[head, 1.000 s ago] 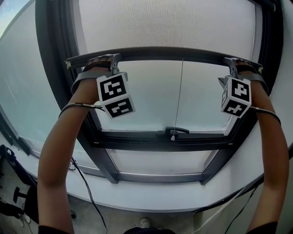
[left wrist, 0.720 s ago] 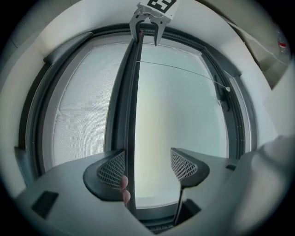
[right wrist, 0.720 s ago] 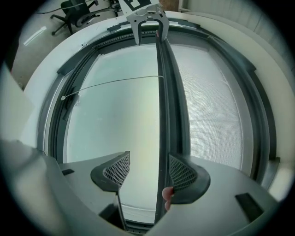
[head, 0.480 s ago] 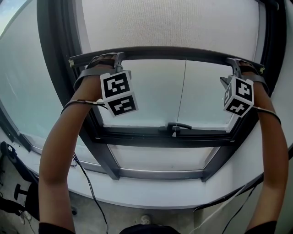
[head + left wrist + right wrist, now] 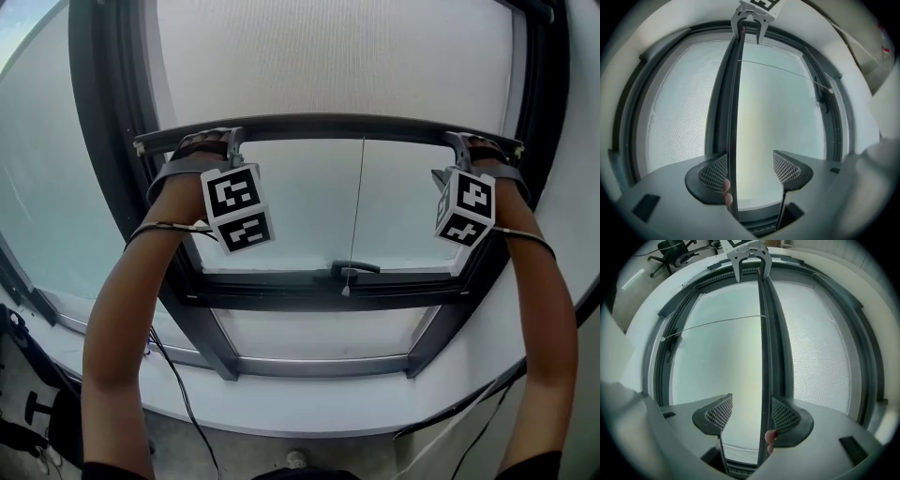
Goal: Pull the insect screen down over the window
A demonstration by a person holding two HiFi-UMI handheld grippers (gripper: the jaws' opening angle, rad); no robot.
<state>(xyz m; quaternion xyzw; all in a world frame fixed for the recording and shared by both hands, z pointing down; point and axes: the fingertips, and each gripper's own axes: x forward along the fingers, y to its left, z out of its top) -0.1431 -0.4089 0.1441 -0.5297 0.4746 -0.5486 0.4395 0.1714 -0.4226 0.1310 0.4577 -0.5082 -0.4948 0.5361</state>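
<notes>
The insect screen's grey mesh (image 5: 328,56) covers the window's upper part and ends in a dark bottom bar (image 5: 328,127). My left gripper (image 5: 211,141) sits over the bar's left end and my right gripper (image 5: 464,142) over its right end. In the left gripper view the bar (image 5: 733,93) runs between the open jaws of the left gripper (image 5: 750,168), against the left pad. In the right gripper view the bar (image 5: 764,333) lies against the right pad of the open right gripper (image 5: 750,416). A fingertip shows beside the bar in each gripper view.
A thin pull cord (image 5: 356,206) hangs from the bar's middle down to the window handle (image 5: 352,269). The dark window frame (image 5: 202,328) encloses the pane. Below it runs a white sill (image 5: 309,398), with cables and an office chair (image 5: 28,412) at the lower left.
The screen bar and both grippers have come down a little towards the window handle. More mesh shows above the bar.
</notes>
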